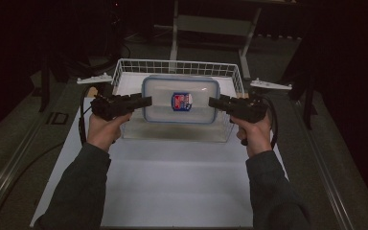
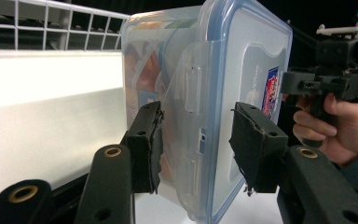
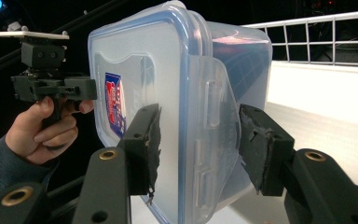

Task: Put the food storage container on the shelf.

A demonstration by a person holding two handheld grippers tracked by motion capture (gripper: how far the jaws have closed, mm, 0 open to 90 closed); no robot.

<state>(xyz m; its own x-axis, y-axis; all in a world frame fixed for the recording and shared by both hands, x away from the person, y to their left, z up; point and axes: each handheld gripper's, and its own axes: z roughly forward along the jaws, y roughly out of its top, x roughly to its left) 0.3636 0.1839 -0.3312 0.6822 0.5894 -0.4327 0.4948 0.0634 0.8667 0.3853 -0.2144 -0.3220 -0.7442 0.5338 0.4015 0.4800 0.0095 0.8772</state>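
- Grip made: left claw (image 1: 145, 101) clamped on one short end of the lidded plastic container (image 1: 180, 99), right claw (image 1: 214, 102) on the opposite end, pads pressed against lid and base.
- Container held level in the air above the white wire basket (image 1: 177, 65), seemingly clear of the surface (image 1: 177, 187).
- Left to do, probably: carrying, setting down, releasing.

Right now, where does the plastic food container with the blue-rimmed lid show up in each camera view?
High view: the container sits centre, over the white wire basket, between the left gripper and right gripper.
Left gripper view: it stands on edge, centre, lid facing right.
Right gripper view: on edge, centre, lid facing left.
Shared landmark: the red and blue label on the lid.
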